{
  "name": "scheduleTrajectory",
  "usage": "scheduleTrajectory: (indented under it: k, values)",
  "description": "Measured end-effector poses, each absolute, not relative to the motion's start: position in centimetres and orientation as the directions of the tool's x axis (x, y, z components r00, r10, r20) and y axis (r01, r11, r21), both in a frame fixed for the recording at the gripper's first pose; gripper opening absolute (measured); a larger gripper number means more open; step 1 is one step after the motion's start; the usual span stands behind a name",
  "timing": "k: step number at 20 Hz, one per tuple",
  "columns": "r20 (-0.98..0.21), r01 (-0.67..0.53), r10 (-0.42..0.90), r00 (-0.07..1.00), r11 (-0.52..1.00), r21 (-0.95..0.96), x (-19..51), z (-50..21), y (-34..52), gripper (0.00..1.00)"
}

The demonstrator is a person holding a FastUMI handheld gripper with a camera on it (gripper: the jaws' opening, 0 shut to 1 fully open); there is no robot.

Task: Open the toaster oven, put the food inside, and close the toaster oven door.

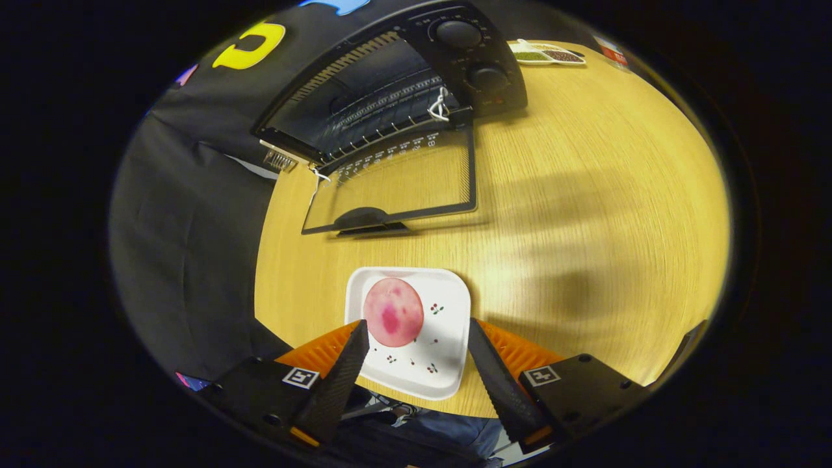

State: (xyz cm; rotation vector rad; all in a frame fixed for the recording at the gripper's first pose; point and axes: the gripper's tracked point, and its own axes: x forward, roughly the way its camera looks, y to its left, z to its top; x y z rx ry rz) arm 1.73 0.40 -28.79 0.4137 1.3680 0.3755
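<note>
Now the tongs [416, 331] gape around a white plate [448, 325] (round pink food [393, 312] aboard), toaster oven [390, 97] open.

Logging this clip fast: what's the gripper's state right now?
Gripper: open, holding nothing, its fingers either side of the white plate that carries the pink food.

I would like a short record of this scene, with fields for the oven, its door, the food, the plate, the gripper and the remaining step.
toaster oven: black toaster oven at the far side of the wooden table, wire rack visible inside
door: glass door folded fully down, lying flat toward the plate
food: round pink food item on the plate, nearer the oven
plate: white square plate, between the fingers
gripper: gripper open, fingers on either side of the plate, contact unclear
remaining: food not yet inside; door not yet closed
</note>
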Motion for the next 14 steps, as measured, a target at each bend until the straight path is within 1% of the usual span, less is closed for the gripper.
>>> scheduleTrajectory:
  k: [3,5,10,12,14]
  values:
    - [-0.858,0.006,0.498,0.124,0.865,0.502,0.8,-29.7,0.5,0.98]
    - [-0.861,0.021,0.497,0.104,0.865,0.502,0.5,-30.2,0.6,0.93]
    - [-0.877,0.059,0.471,0.093,0.877,0.477,0.5,-31.5,-0.1,0.50]
    - [-0.896,0.078,0.438,0.081,0.893,0.443,0.5,-32.1,-0.9,0.33]
    - [-0.893,0.138,0.443,0.074,0.883,0.449,0.5,-32.2,-0.8,0.15]
